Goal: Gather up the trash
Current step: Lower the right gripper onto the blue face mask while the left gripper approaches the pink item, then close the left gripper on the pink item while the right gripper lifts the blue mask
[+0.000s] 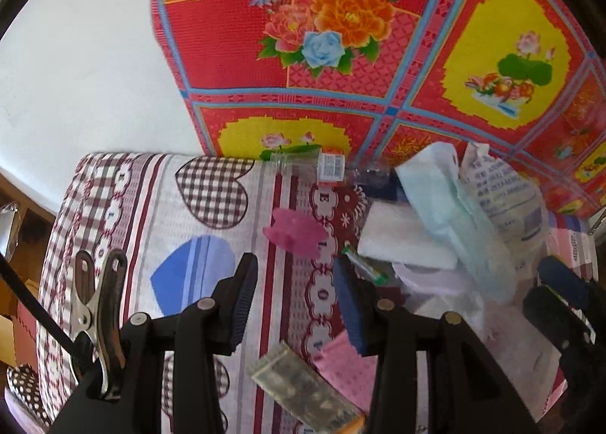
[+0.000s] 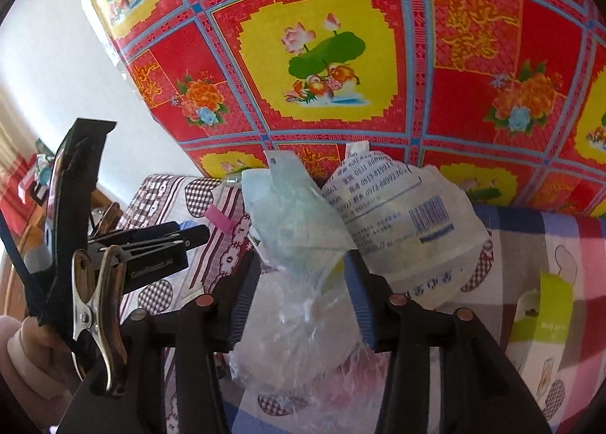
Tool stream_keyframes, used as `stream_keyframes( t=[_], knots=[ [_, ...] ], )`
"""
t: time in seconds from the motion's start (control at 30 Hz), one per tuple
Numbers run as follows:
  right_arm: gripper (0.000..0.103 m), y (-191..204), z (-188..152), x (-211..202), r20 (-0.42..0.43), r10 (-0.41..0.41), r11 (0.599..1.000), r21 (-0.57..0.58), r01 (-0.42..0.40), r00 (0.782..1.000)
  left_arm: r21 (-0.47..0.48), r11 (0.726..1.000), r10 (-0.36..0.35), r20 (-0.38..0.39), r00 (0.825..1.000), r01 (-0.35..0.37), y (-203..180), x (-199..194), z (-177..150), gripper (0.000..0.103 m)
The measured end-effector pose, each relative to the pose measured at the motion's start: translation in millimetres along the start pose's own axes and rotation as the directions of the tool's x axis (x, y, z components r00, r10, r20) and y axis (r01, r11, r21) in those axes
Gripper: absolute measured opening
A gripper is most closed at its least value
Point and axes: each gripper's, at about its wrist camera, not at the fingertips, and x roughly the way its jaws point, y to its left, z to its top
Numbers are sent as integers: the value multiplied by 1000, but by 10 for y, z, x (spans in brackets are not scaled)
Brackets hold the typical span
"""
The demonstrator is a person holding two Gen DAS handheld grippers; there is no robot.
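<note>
My right gripper is shut on a clear plastic bag stuffed with trash: a pale green tissue and a crumpled printed wrapper stick out of its top. The same bundle shows at the right of the left wrist view, with the right gripper's fingers beside it. My left gripper is open and empty above the bed sheet. Loose trash lies around it: a pink scrap, a grey-brown wrapper, a pink paper, a small green-tipped tube and a clear bottle.
The patchwork heart sheet covers the bed. A big red floral quilt bundle stands at the back against a white wall. A yellow-green packet lies on the sheet at right. Wooden furniture is at far left.
</note>
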Motion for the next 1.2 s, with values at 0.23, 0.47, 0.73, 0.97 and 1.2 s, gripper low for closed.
stream_keyframes(
  t=[0.23, 0.47, 0.73, 0.97, 1.2],
  knots=[
    [56, 3, 116, 163, -15, 2, 1000, -8, -2, 1000, 20, 1000, -2, -22, 1000, 2, -13, 216, 87, 47],
    [58, 9, 182, 327, -39, 8, 1000, -20, -9, 999, 25, 1000, -1, -35, 999, 2, -47, 397, 137, 47],
    [63, -7, 201, 449, -59, 15, 1000, -19, -17, 998, 19, 1000, -4, -49, 999, 5, 60, 598, 127, 47],
    [63, 12, 206, 550, -75, 13, 1000, -16, -14, 997, 0, 1000, -16, -53, 998, 16, 150, 689, 81, 26],
    [66, 20, 208, 640, -88, 22, 1000, -1, -22, 996, -3, 999, -40, -35, 999, 39, 300, 652, 74, 16]
  ],
)
